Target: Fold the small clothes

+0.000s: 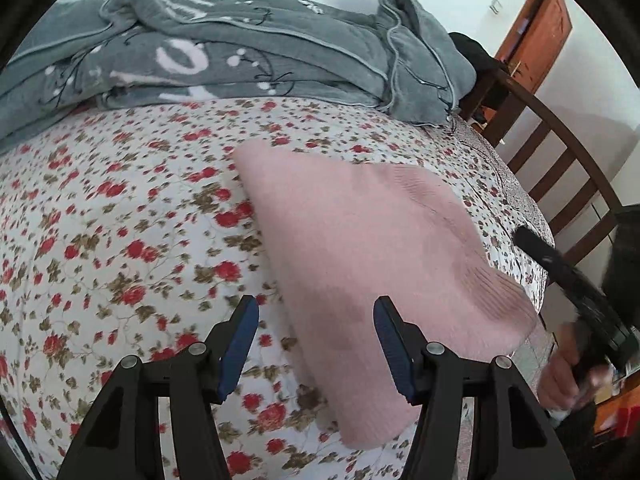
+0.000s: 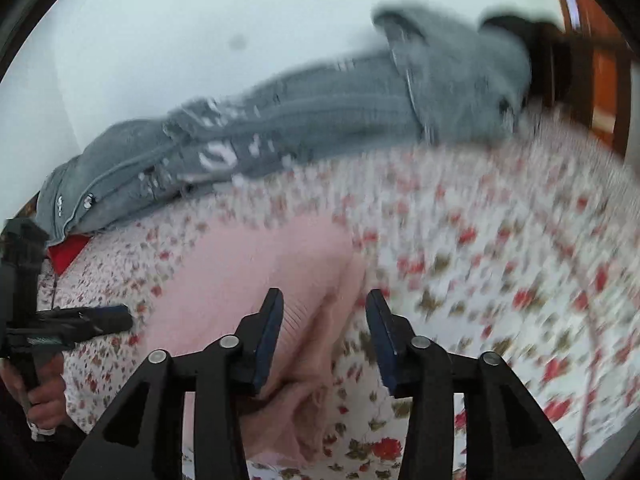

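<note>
A soft pink knitted garment point(image 1: 360, 248), fuzzy with a ribbed hem at its near right corner, lies folded into a rough rectangle on a quilted white bedspread printed with small red roses point(image 1: 120, 220). In the left wrist view its long axis runs from far left to near right, and the ribbed corner reaches the bed's right edge. A rumpled grey fleece blanket with white lettering and piped edges point(image 1: 240, 52) is heaped along the far side against a pale wall. A dark wooden slatted bed frame point(image 1: 560, 160) curves at the right, with a brown wooden door point(image 1: 536, 36) beyond.

The left gripper point(image 1: 316, 344) hangs spread and empty above the garment's near edge. The right gripper point(image 2: 324, 336), also spread and holding nothing, hovers over the garment's ribbed part; its view is blurred.
</note>
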